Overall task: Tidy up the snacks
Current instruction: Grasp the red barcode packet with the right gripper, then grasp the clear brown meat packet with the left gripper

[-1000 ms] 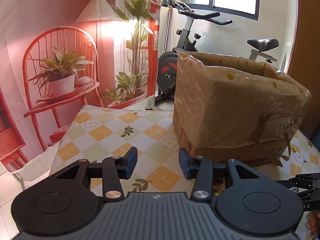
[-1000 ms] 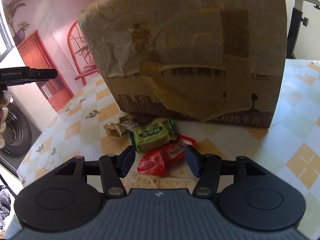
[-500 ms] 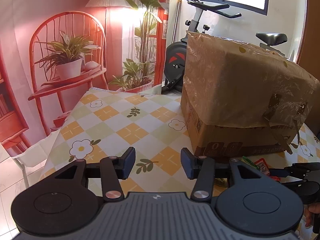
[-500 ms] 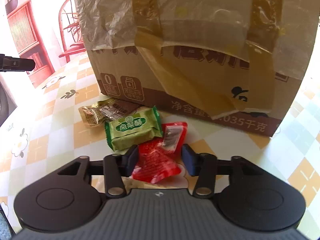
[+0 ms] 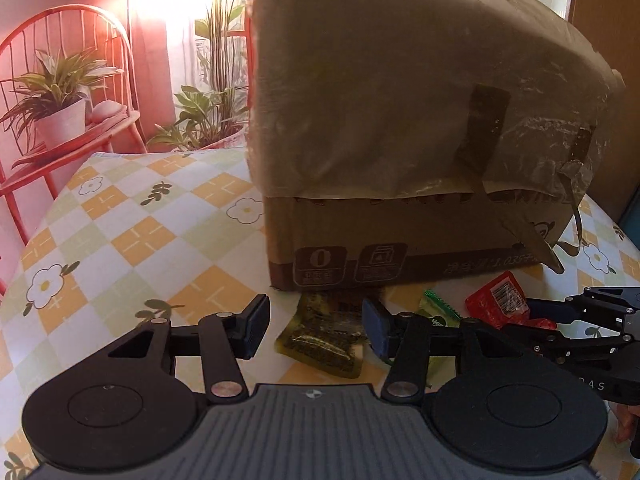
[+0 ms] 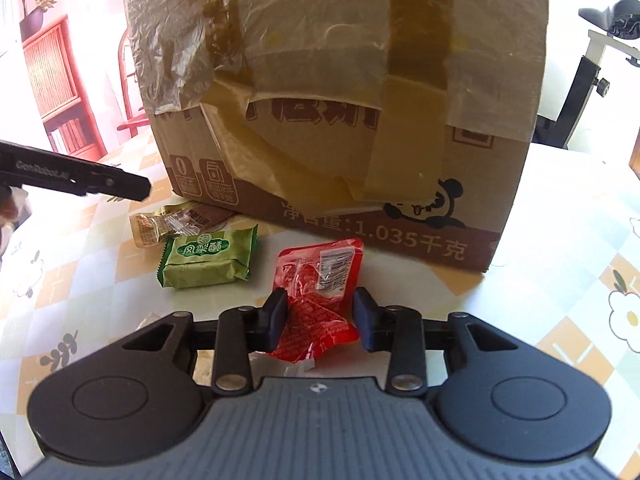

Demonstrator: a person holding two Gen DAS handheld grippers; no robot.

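Cardboard box (image 6: 344, 128): taped, plastic-wrapped, on table (image 6: 560, 240) with checked floral cloth.
Red packet (image 6: 318, 300): before box front, clamped between pads of right gripper (image 6: 320, 316).
Green packet (image 6: 208, 258): left of red packet, apart from it.
Gold-brown packet (image 5: 324, 332): at box's front left corner, lying between spread, non-touching fingers of left gripper (image 5: 316, 330).

We see a home: flowered tablecloth (image 5: 120, 216), exercise bike (image 6: 592, 60) upper right, potted plant (image 5: 60, 96) left.
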